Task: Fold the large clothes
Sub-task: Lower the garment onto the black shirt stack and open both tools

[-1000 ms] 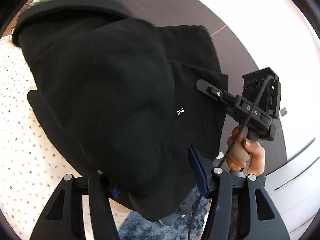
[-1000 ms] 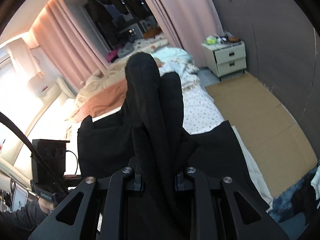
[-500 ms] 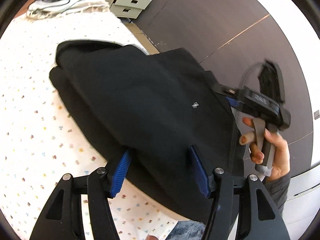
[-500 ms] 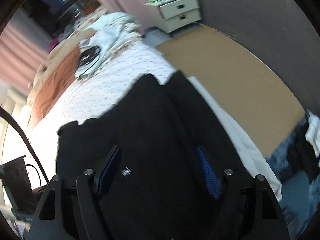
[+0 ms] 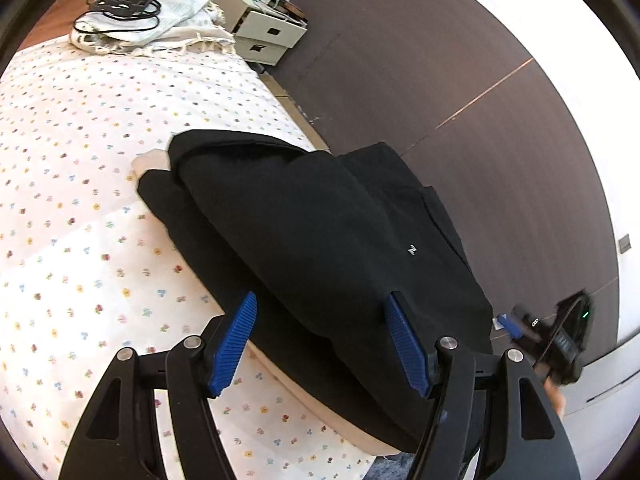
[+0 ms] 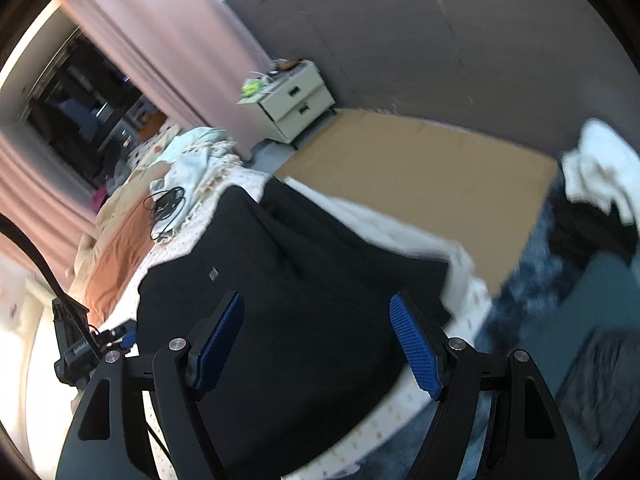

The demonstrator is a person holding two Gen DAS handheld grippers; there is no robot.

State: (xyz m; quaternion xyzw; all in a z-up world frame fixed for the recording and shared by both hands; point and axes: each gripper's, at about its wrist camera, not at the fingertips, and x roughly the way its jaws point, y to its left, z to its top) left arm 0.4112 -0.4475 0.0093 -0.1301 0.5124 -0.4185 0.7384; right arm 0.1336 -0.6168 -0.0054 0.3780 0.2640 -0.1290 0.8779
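Note:
A large black garment [image 5: 320, 232] with a small white logo lies folded on the flower-print bed sheet [image 5: 80, 200], its right side hanging over the mattress edge. My left gripper [image 5: 320, 328] hovers open over the garment's near edge; its blue pads [image 5: 236, 340] stand clear of the cloth. In the right wrist view the same garment [image 6: 300, 272] spreads out below my right gripper [image 6: 316, 340], which is open and holds nothing. The right gripper [image 5: 552, 332] shows blurred at the bed's right side, and the left gripper [image 6: 88, 344] shows at the lower left.
A white nightstand [image 6: 296, 100] stands by the dark wall. A crumpled pale blanket with a black cable [image 5: 132, 4] lies at the bed's far end. Cardboard [image 6: 420, 184] covers the floor beside the bed. A blue rug with loose clothes [image 6: 568, 220] lies to the right.
The garment was held up in the air with the right gripper shut on a fold. It now lies flat on the bed, both grippers stand open, and the right one has swung away and rolled.

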